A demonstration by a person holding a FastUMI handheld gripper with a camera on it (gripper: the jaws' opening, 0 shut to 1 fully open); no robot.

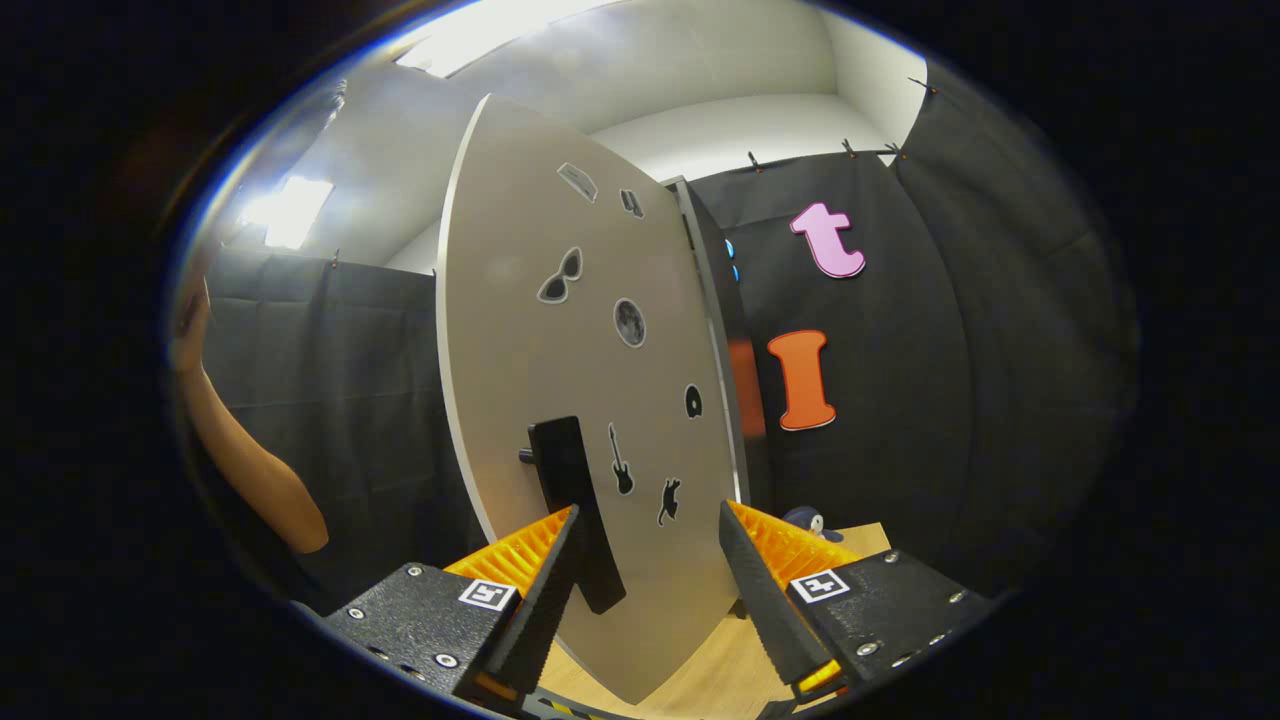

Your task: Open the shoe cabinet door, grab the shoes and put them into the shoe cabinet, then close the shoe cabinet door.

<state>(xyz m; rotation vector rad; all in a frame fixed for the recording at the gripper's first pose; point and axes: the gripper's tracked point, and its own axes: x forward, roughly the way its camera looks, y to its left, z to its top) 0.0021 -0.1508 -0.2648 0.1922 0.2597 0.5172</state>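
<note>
Two fingers: gripper (648, 575) spread wide, gripping nothing
Handle (572, 505): at 11 o'clock, just by the left finger
Door (560, 350): swung open, dead ahead
Shoe (812, 521): 1 o'clock, beyond the right finger

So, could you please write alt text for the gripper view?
The open hand-held gripper faces a pale cabinet door standing ajar, its black handle just ahead of the left finger, untouched. Small dark stickers dot the door; a person's arm is beside it.
</note>
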